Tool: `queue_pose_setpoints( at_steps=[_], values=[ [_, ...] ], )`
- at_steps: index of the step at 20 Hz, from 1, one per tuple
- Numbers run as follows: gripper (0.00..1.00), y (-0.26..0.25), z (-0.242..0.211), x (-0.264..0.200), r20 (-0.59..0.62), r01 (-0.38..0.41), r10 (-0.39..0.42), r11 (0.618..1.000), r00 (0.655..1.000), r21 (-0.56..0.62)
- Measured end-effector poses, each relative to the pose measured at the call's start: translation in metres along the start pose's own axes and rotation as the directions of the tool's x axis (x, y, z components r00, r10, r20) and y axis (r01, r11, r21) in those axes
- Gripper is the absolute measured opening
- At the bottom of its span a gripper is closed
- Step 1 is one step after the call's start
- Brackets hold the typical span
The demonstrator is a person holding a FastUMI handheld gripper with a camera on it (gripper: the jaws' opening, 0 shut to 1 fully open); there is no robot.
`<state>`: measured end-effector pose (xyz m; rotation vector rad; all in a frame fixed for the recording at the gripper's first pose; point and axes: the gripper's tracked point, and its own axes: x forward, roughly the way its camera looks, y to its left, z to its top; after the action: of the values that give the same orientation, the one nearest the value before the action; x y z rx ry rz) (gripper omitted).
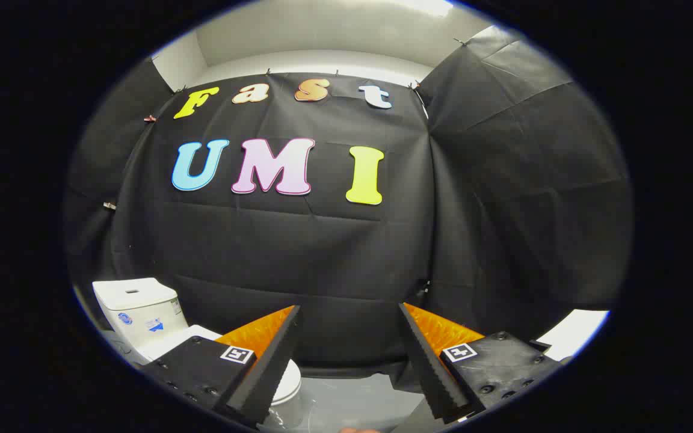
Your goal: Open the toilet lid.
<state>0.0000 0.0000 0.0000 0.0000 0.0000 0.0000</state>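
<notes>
A white toilet stands low against the black cloth wall, to the left of my fingers. Its tank (139,313) rises upright behind the left finger, and the closed white lid (289,382) lies flat, partly hidden by that finger. My gripper (349,313) is held above and in front of the toilet, open, with a wide gap and nothing between the fingers. The fingers (274,361) touch nothing and point at the wall above the bowl.
Black cloth walls close the booth ahead and to the right. Grey floor (358,397) shows between the fingers below the wall. A white flat surface (575,334) lies beyond the right finger.
</notes>
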Motion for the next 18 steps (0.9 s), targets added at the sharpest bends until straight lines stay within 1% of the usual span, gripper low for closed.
queue_pose_setpoints(
  at_steps=[12, 15, 18],
  values=[
    [0.98, -0.003, -0.002, 0.002, -0.006, 0.009, -0.009, 1.000, 1.000, -0.002],
    [0.98, 0.000, -0.001, 0.001, -0.005, 0.002, -0.002, 1.000, 1.000, -0.007],
    [0.98, 0.008, 0.003, -0.001, 0.006, -0.023, 0.023, 1.000, 1.000, -0.019]
  ],
)
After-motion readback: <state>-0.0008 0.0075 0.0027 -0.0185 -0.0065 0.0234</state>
